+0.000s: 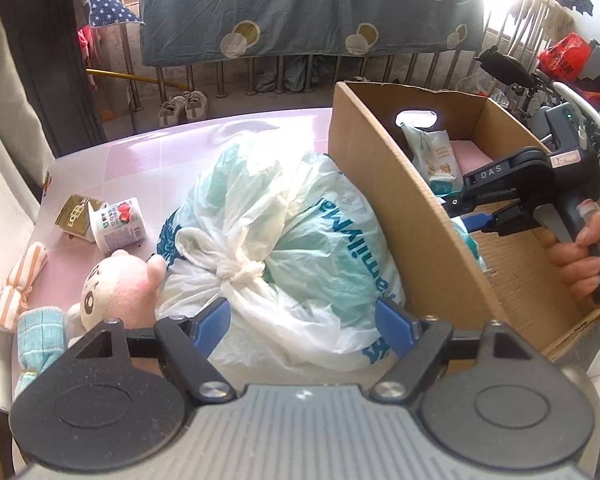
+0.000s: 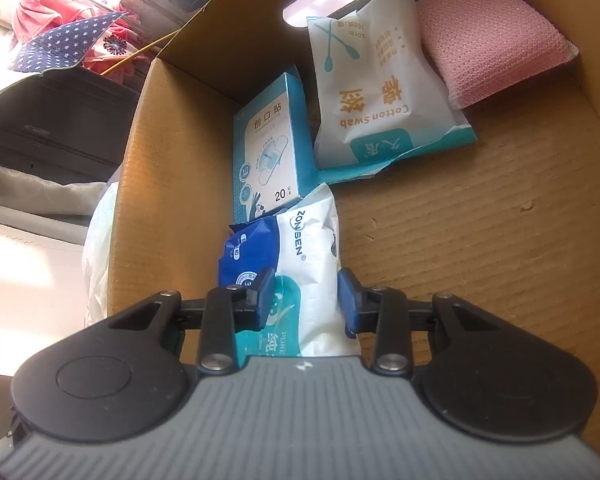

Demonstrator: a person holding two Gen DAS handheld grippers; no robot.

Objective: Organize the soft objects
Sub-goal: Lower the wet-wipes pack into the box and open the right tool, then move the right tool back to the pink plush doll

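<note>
Inside the cardboard box, near its left wall, the right gripper pinches a soft, light wipes pack (crinkly, slippery film) mid-body. The left gripper hangs released over the knotted plastic bag beside the box; grab its knot.

My blue pads sit on black fingers over a grey ribbed body. Ahead, the knotted plastic bag is white and pale mint with teal lettering. The table shows pale pink with a faint tile grid. The plush toy is pink with a cream face and dark features. One rolled cloth carries orange and white stripes, another a light blue check. The cardboard box is plain brown. Inside it, a pink dimpled sponge, a white and teal cotton swab pack, a teal and white plaster box, and a white, teal and royal blue wipes pack. Behind hangs a grey-blue quilt with teal, olive and cream circles.
</note>
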